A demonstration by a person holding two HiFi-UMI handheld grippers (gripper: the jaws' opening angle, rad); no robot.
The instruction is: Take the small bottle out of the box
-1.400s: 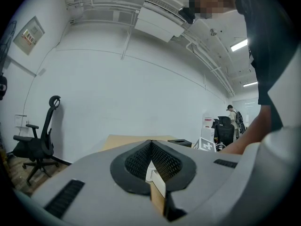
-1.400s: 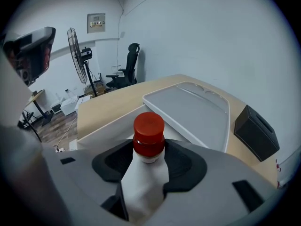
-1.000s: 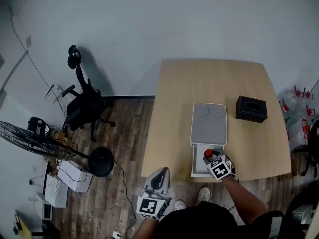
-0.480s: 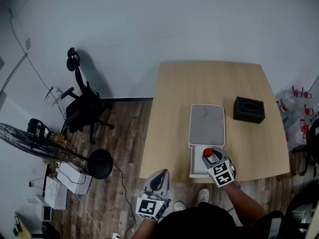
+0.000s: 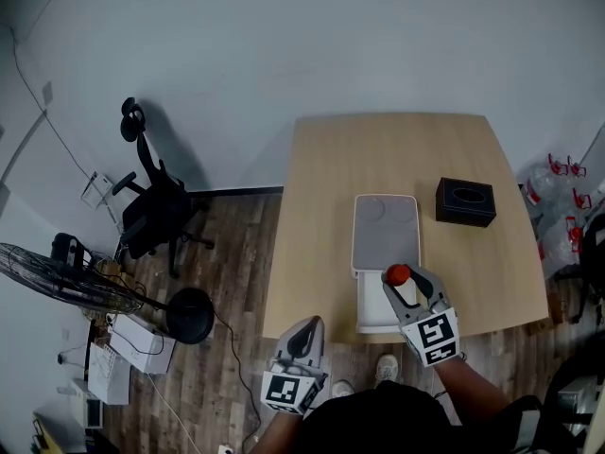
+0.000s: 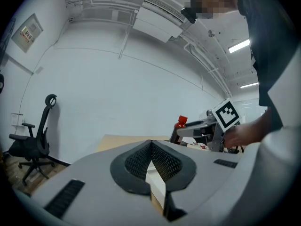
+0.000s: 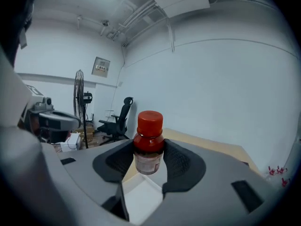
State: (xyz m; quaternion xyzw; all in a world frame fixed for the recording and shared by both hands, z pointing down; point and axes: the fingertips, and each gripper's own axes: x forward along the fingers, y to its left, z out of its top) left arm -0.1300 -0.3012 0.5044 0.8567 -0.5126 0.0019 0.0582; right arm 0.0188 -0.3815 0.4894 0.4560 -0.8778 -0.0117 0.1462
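Note:
The small bottle (image 7: 149, 142) has a red cap, a dark red body and a pale label. My right gripper (image 7: 149, 160) is shut on it and holds it upright in the air above the open white box (image 7: 141, 192). In the head view the bottle's red cap (image 5: 398, 274) shows between the right gripper's (image 5: 408, 280) jaws, over the white box (image 5: 370, 312) near the table's front edge. From the left gripper view the bottle (image 6: 179, 125) appears far to the right. My left gripper (image 5: 301, 334) hangs off the table's front, its jaws (image 6: 151, 147) shut with nothing between them.
The box's grey lid part (image 5: 386, 233) lies on the wooden table (image 5: 331, 178) behind the box. A black box (image 5: 465, 202) sits at the table's right. An office chair (image 5: 151, 211) and a fan (image 5: 66, 277) stand on the floor to the left.
My right gripper has lifted the bottle up out of the white box and drawn a little toward me. The left gripper has stayed where it was.

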